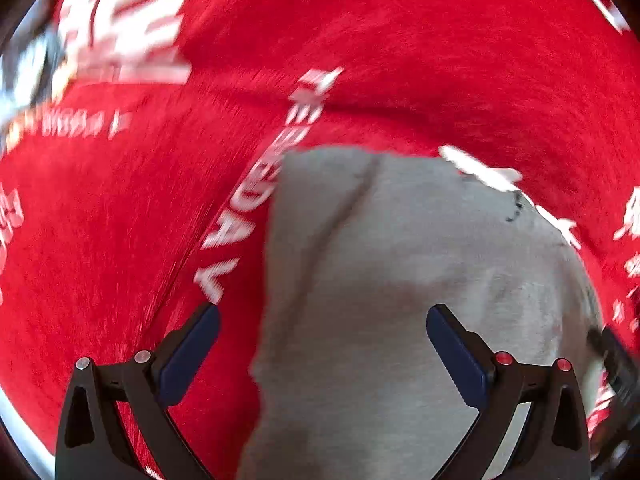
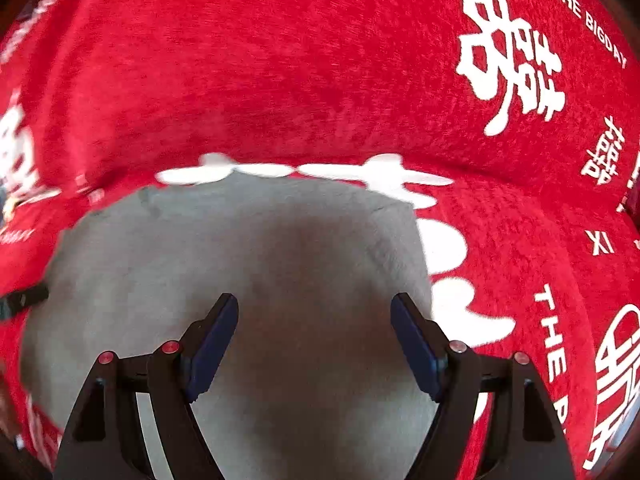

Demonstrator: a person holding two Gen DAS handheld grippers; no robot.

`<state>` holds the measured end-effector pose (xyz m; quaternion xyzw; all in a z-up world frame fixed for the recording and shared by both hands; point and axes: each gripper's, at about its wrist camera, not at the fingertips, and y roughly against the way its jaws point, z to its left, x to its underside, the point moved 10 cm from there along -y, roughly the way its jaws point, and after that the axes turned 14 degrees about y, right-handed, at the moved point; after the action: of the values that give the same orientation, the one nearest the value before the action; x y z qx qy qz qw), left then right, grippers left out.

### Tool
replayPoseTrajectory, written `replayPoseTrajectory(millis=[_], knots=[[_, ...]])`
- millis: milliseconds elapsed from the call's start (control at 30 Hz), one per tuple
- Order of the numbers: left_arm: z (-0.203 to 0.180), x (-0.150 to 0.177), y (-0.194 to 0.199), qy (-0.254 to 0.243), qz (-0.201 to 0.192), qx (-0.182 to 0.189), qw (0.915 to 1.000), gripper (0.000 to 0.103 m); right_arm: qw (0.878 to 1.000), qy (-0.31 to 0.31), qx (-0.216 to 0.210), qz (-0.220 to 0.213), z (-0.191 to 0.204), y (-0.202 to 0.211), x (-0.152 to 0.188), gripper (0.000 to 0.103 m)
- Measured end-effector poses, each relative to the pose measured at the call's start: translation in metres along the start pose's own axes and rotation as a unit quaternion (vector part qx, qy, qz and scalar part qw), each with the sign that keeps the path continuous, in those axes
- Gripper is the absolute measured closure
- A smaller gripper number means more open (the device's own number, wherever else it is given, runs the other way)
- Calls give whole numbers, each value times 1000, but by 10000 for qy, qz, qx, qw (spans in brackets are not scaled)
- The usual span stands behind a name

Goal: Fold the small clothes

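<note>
Apparently one grey garment, unfolded

You are looking at what seems a home: a plush red wedding-style cloth printed with white double-happiness characters is covering the whole surface.

We read "THE BIGDAY" and "XI" in white, beside large white Chinese characters, on red cloth; left-wrist lettering too blurred.

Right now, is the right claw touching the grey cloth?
Cannot tell. Right wrist view shows the open right claw over the grey cloth, neither contact nor gap plain.
</note>
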<state>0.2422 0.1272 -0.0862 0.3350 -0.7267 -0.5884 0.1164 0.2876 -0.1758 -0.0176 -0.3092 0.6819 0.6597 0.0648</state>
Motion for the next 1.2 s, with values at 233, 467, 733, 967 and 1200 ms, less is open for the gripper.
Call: replayPoseTrajectory(millis=[233,467,733,967,1200], knots=[[-7,12,-23,229,476,275,9982,0,9980,617,128,29,31,-19,18,21],[-39,16,-30,-280,172,17,9995,3,9972,620,107,-415,31,-17,22,18],[-49,8,-4,-492,-134,-65,9987,84,9989,215,-389,-136,41,-12,9,17],[-68,5,24,-579,-309,-51,9978,86,9931,1152,125,189,65,-33,1,14],[-115,12,54,-860,-327,46,9957,87,9987,473,-14,-172,17,14,9,13]])
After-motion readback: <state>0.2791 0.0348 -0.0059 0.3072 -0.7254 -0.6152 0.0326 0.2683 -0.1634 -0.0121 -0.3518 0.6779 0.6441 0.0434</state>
